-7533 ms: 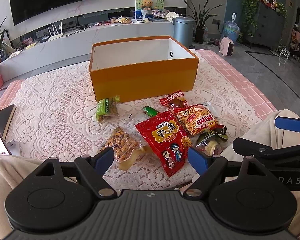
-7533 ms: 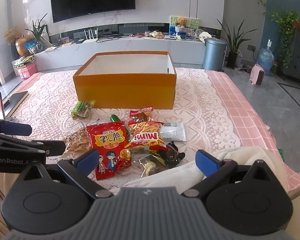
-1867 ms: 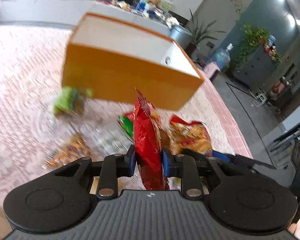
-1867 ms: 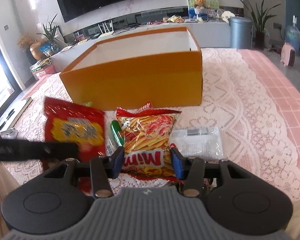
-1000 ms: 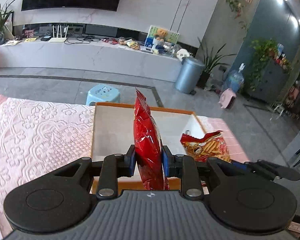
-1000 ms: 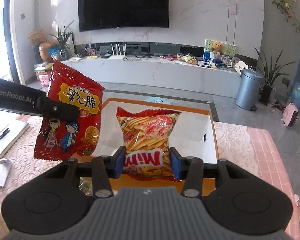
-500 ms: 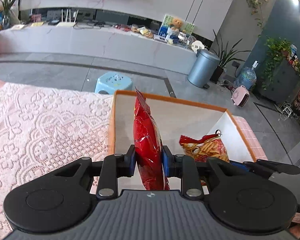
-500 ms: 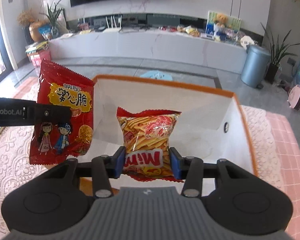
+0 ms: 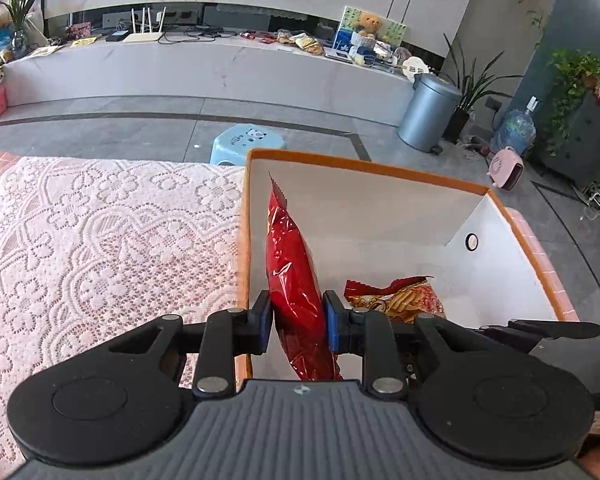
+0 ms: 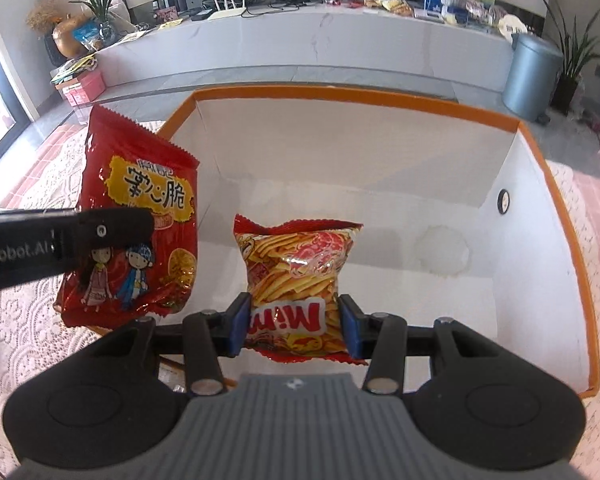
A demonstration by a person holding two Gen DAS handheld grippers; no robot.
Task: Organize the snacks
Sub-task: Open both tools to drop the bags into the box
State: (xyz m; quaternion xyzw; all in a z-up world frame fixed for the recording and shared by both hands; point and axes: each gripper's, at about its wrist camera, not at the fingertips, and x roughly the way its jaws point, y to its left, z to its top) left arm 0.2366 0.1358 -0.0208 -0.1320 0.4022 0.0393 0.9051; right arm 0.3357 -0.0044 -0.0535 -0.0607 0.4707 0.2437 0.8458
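Now, claws point(image 9: 296, 326) point(image 10: 294, 326) gripping bags point(image 9: 296, 280) point(image 10: 296, 276), box point(image 10: 380, 98)

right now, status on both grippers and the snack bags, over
Left gripper shut on glossy red cartoon-print snack bag. Right gripper shut on orange-and-red Mimi stick-snack bag. Both bags held over the open orange cardboard box. Nothing in the way.

A shiny red snack bag point(image 9: 296, 280) with cartoon children hangs edge-up at the left wall of the orange, white-lined box point(image 10: 420, 98). A fries bag point(image 10: 296, 276) hangs inside it.
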